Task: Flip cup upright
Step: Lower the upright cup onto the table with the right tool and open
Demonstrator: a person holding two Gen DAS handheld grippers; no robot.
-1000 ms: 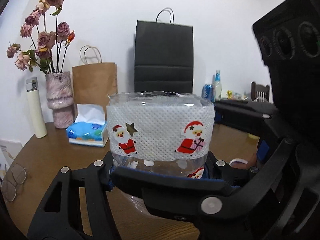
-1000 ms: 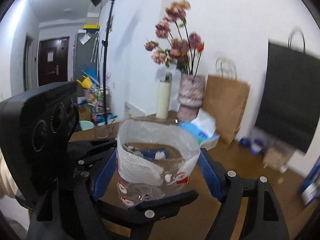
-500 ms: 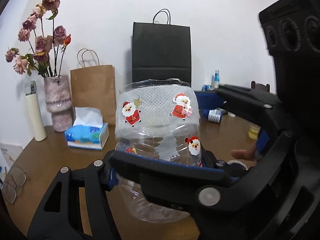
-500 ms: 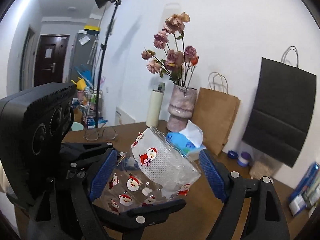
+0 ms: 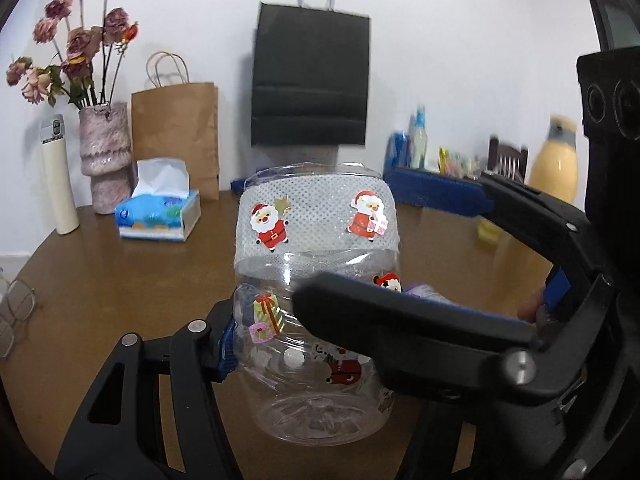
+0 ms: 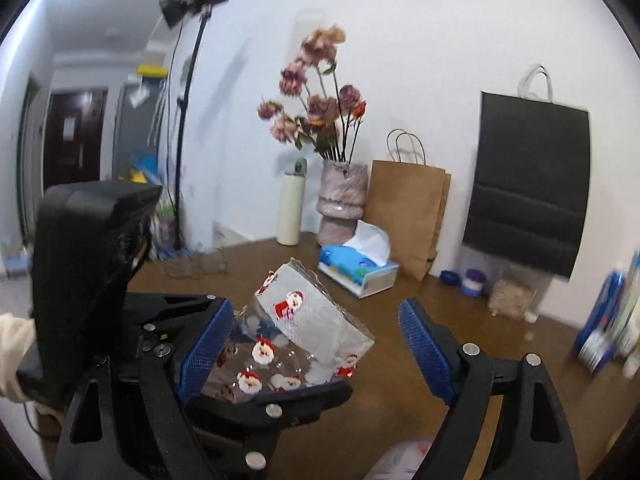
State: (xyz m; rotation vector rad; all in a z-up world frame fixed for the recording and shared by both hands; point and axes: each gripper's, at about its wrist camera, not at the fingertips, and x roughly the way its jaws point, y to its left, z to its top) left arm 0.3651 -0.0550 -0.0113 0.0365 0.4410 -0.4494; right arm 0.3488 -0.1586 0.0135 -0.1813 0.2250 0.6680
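The cup [image 5: 316,280] is clear plastic with a white mesh band and Santa stickers. In the left wrist view it stands rim-up above the brown table [image 5: 100,280], held between the left gripper's fingers [image 5: 224,344]. My left gripper [image 5: 312,328] is shut on its lower part. In the right wrist view the cup [image 6: 304,332] looks tilted and sits beside the left blue pad [image 6: 204,352]. My right gripper [image 6: 316,352] is open wide, its right pad well apart from the cup. The right gripper's black fingers [image 5: 440,196] cross in front of and beside the cup in the left wrist view.
At the table's back stand a white flask [image 5: 60,176], a pink vase of dried roses [image 5: 106,156], a tissue box [image 5: 160,212], a brown paper bag [image 5: 176,136] and a black bag [image 5: 308,84]. Glasses [image 5: 12,316] lie at the left edge. Bottles [image 5: 416,140] stand far right.
The cup has sunk lower between the left fingers and toward the table. The right gripper has let it go, opened wide and drawn back to the right.
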